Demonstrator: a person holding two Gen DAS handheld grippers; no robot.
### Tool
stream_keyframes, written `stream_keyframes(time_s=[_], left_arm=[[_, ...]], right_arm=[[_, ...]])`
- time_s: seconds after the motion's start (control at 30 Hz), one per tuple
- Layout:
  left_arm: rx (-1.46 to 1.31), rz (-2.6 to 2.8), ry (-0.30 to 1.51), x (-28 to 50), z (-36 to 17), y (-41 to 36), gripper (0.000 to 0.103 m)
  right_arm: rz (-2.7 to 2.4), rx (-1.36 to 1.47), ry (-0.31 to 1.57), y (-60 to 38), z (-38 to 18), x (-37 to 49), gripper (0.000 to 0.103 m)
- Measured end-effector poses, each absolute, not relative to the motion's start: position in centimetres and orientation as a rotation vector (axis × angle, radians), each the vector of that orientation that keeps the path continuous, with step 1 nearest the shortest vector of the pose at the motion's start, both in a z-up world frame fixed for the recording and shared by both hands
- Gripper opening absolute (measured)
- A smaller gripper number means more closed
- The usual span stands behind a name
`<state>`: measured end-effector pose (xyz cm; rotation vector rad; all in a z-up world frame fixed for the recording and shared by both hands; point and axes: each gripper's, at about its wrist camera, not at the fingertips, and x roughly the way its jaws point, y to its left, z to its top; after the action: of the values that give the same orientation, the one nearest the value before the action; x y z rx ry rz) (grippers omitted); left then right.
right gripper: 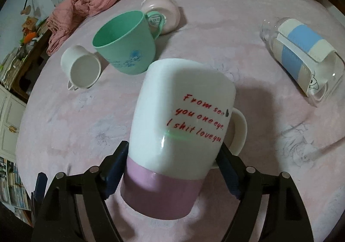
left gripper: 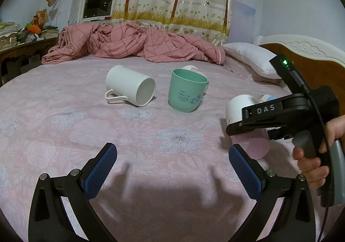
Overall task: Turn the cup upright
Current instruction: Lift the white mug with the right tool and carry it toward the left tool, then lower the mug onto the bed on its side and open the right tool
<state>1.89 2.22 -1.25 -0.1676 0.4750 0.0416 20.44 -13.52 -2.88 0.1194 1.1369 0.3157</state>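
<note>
Now, here is how things lie for you.
Cup: the tall white ceramic mug with a lilac band and red lettering sits between your right gripper fingers, just above the pink floral bedsheet.
Right fingers: closed on the mug, one blue pad on each side at the seam of white and lilac.
Long axis: it runs from 6 o'clock to 12 o'clock in the right wrist view, lilac end nearest you, white closed end pointing away, handle at 3 o'clock.
Left fingers: your left gripper is spread wide and holds nothing, over bare sheet.
Nearer hand: the right one; from the left view the mug lies at 2 o'clock, partly hidden by the right tool.
Next move, as I judge it: pitch your right wrist so the closed end swings down.
Neighbours: the mint-green plastic cup at 11 o'clock stands upright; the white plastic cup lies on its side.
</note>
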Motion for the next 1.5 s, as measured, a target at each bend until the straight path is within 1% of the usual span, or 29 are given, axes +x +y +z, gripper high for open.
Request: stream_keyframes(time_s=[0.13, 0.3, 0.43, 0.53, 0.6, 0.63, 0.67, 0.83, 0.93, 0.97, 1.1, 1.23, 1.37, 1.5], left_arm=[[-0.168, 0.041, 0.476, 1.9, -1.3, 2.3, 0.103], [-0.167, 0.041, 0.475, 1.9, -1.3, 2.3, 0.103], [-0.168, 0.041, 0.475, 1.8, -1.3, 2.3, 0.103], [-0.17, 0.04, 0.473, 1.9, -1.3, 2.3, 0.103], [-0.17, 0.04, 0.473, 1.9, -1.3, 2.3, 0.103], [-0.169, 0.04, 0.475, 1.9, -1.3, 2.3, 0.103], [-0.169, 0.038, 0.476, 1.9, -1.3, 2.2, 0.103], [-0.165, 0.022, 0.481, 1.9, -0.9, 2.0, 0.103], [-0.16, 0.021, 0.477, 1.8, -0.7, 1.9, 0.103], [-0.16, 0.021, 0.476, 1.8, -0.7, 1.8, 0.103], [-0.16, 0.019, 0.473, 1.7, -0.7, 1.8, 0.103], [-0.154, 0.01, 0.466, 1.6, -0.5, 1.5, 0.103], [-0.164, 0.007, 0.476, 1.8, -0.6, 1.6, 0.103], [-0.16, 0.012, 0.457, 1.5, -0.4, 1.6, 0.103]], right_arm=[[0.363, 0.091, 1.166, -13.3, -1.4, 20.0, 0.079], [0.431, 0.02, 1.253, -12.6, 0.4, 18.8, 0.079], [0.453, -0.032, 1.328, -11.9, -0.5, 18.2, 0.079], [0.44, -0.034, 1.34, -11.4, -2.0, 18.2, 0.078], [0.44, -0.008, 1.283, -11.6, -1.9, 18.0, 0.079], [0.437, -0.011, 1.252, -11.7, -1.6, 17.7, 0.082], [0.432, -0.018, 1.218, -11.9, -1.2, 17.5, 0.088], [0.426, 0.002, 1.069, -14.2, 1.4, 15.8, 0.088], [0.394, 0.014, 0.928, -16.5, 2.7, 13.8, 0.088], [0.361, 0.005, 0.869, -17.4, 2.8, 12.9, 0.088], [0.256, -0.044, 0.729, -20.4, 2.1, 10.5, 0.089], [0.201, -0.093, 0.651, -22.3, 0.7, 8.6, 0.089], [0.157, -0.082, 0.588, -23.5, 0.0, 7.7, 0.089], [0.176, -0.073, 0.575, -23.7, -0.5, 8.0, 0.089]])
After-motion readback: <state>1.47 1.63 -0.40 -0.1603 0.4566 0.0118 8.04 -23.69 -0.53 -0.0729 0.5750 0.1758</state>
